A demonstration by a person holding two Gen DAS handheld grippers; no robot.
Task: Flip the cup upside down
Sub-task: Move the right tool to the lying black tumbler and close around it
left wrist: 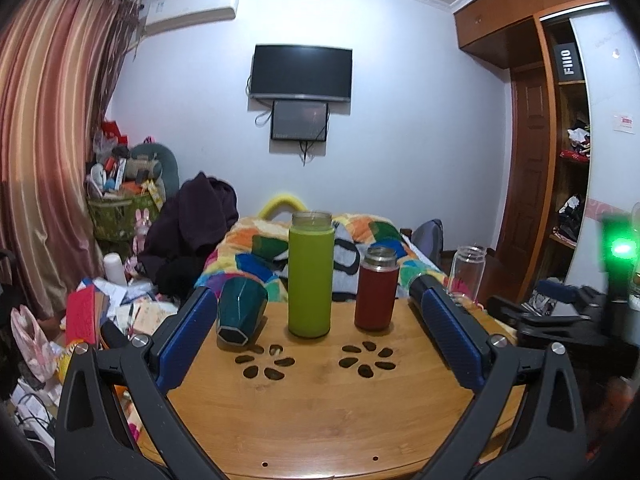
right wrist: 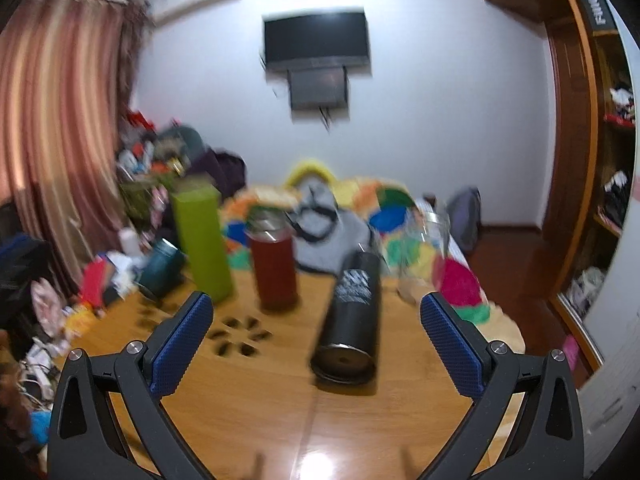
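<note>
A: How many drinking vessels are you counting on the worktop (left wrist: 320,412)?

B: I am counting five: one green bottle (left wrist: 311,276), one red flask (left wrist: 375,289), one black flask (right wrist: 353,312) lying down, one clear glass jar (left wrist: 467,270), and one teal cup (left wrist: 241,312) lying on its side.

A: And screens on the wall?

B: Two are hanging there, one large (left wrist: 301,73) and one small (left wrist: 299,121).

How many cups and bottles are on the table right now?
5: teal cup tipped at left, green bottle, red bottle, black bottle lying down, clear glass jar at right edge. Others may be hidden.
</note>
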